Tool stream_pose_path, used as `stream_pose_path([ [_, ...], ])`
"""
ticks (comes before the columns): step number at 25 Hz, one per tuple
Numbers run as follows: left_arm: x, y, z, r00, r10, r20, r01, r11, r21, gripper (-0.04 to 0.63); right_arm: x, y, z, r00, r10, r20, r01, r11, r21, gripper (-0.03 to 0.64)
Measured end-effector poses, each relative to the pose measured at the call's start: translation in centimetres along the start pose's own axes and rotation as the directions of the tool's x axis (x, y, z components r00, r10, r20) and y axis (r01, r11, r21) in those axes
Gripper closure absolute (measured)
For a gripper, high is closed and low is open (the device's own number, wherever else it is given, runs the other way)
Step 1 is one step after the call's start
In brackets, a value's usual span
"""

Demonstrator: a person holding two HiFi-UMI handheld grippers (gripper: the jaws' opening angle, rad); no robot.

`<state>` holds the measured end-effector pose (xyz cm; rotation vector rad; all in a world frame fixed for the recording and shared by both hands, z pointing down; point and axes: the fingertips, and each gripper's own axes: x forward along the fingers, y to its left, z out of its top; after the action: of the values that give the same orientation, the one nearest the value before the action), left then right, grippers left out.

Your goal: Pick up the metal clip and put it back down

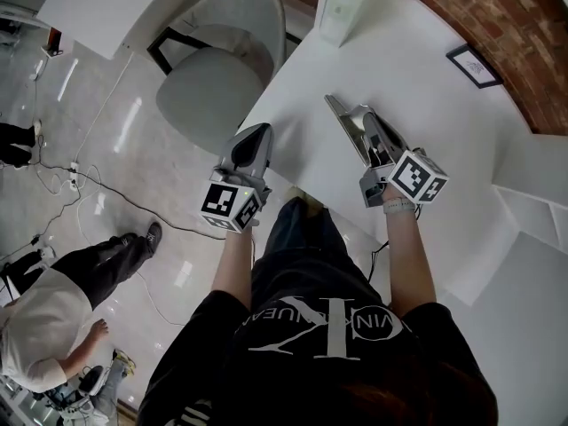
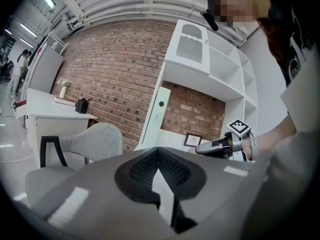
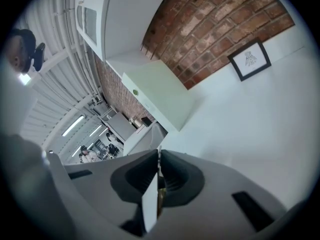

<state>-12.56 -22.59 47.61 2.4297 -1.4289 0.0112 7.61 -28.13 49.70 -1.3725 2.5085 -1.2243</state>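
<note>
No metal clip shows in any view. In the head view my left gripper (image 1: 258, 129) hovers at the near left edge of the white table (image 1: 417, 105), its jaws pressed together with nothing between them (image 2: 158, 151). My right gripper (image 1: 330, 98) is held over the table further in and points away from me. Its jaws are shut as well (image 3: 159, 154). A small brownish glint sits low in their seam, and I cannot tell what it is. The right gripper also appears at the right of the left gripper view (image 2: 220, 145).
A grey chair (image 1: 213, 69) stands left of the table. A tall white box (image 1: 342, 7) and a small framed picture (image 1: 474, 65) are at the table's far side, against a brick wall. Cables and a standing person (image 1: 53, 327) are on the floor at left.
</note>
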Motion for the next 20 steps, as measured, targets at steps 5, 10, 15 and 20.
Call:
stream_pose_path([
  [5, 0.0, 0.5, -0.8, 1.0, 0.0, -0.011, 0.0, 1.0, -0.016, 0.584, 0.8, -0.2, -0.9, 1.0, 0.0, -0.007, 0.0, 1.0, -0.001, 0.588],
  [10, -0.1, 1.0, -1.3, 1.0, 0.008, -0.02, -0.008, 1.0, -0.022, 0.584, 1.4, -0.3, -1.6, 1.0, 0.005, -0.016, -0.005, 1.0, -0.027, 0.588],
  [15, -0.1, 1.2, -1.7, 1.0, 0.013, -0.025, -0.014, 1.0, -0.028, 0.584, 1.8, -0.8, -2.1, 1.0, 0.003, -0.027, -0.004, 1.0, -0.029, 0.588],
  [20, -0.1, 1.3, -1.5, 1.0, 0.015, -0.021, -0.016, 0.999, -0.035, 0.584, 1.8, -0.6, -2.3, 0.999, 0.004, -0.038, -0.006, 0.999, -0.052, 0.588],
])
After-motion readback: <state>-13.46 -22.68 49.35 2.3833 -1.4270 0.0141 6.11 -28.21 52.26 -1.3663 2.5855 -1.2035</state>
